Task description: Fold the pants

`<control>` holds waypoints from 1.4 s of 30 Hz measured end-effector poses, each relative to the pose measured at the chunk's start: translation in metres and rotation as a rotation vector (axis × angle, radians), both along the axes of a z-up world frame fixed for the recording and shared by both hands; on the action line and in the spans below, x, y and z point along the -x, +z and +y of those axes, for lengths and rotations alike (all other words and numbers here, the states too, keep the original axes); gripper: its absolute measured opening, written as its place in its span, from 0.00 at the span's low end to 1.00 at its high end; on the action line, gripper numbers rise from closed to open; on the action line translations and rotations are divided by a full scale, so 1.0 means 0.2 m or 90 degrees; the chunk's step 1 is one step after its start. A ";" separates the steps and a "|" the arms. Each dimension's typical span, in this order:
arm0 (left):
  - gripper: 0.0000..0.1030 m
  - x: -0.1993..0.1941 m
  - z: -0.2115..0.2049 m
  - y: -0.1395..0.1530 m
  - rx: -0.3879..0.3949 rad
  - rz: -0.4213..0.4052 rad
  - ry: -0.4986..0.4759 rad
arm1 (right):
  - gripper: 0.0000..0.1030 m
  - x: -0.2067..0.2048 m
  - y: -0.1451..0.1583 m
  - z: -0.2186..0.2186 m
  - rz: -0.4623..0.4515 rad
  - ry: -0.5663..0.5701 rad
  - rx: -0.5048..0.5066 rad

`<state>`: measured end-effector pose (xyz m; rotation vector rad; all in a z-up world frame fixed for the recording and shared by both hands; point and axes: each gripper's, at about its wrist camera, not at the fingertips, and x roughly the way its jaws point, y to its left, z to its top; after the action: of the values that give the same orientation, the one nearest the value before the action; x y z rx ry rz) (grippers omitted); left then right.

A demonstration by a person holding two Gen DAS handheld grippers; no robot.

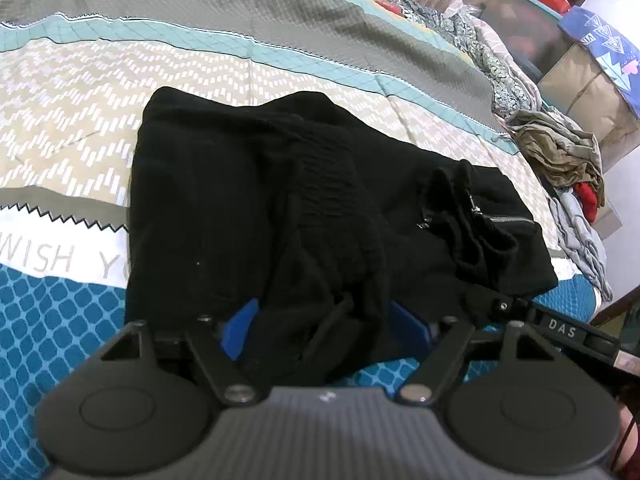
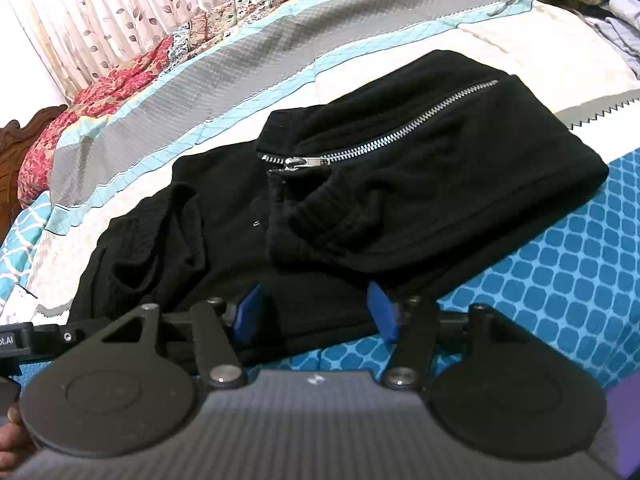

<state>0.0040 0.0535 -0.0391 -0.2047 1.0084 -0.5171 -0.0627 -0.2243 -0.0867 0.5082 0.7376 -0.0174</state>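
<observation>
Both grippers are set at the near hem of the black pants (image 1: 260,200) | left gripper (image 1: 324,328) — spread, cloth bunched between its fingers, pinch not confirmed | right gripper (image 2: 312,312) — spread astride the hem, likely readied for a grasp

1. Pants (image 2: 400,200): matt black cloth, soft and fleecy; ribbed knit at the cuff (image 2: 332,216).
2. Zipper (image 2: 400,128): bright silver metal teeth and pull.
3. Bed cover (image 1: 80,88): quilted printed cloth, matt, with stitched grid lines.
4. Left gripper (image 1: 326,324): matt black plastic body, ridged grey housing, blue plastic fingers (image 1: 240,328), shiny metal pivot pins.
5. Right gripper (image 2: 316,312): same matt black plastic, blue fingers (image 2: 382,312).
6. Curtain (image 2: 100,12): thin pleated cloth, leaf print.
</observation>
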 end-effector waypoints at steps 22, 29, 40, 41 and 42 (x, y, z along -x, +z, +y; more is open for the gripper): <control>0.98 -0.01 -0.02 -0.02 0.039 0.020 -0.025 | 0.61 0.01 -0.01 -0.01 -0.009 0.011 -0.003; 0.99 -0.02 -0.02 -0.02 0.046 0.029 -0.030 | 0.61 0.01 0.00 -0.01 -0.009 0.012 -0.005; 0.99 -0.01 -0.02 -0.02 0.045 0.025 -0.033 | 0.61 0.02 0.00 -0.02 -0.009 0.012 -0.007; 0.99 0.00 -0.02 -0.02 0.045 0.024 -0.031 | 0.61 0.02 0.00 -0.02 -0.010 0.012 -0.008; 1.00 0.00 -0.02 -0.02 0.045 0.023 -0.029 | 0.61 0.02 0.00 -0.02 -0.010 0.011 -0.008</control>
<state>0.0044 0.0486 -0.0433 -0.2549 1.0320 -0.5926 -0.0665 -0.2276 -0.0873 0.5135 0.7277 0.0076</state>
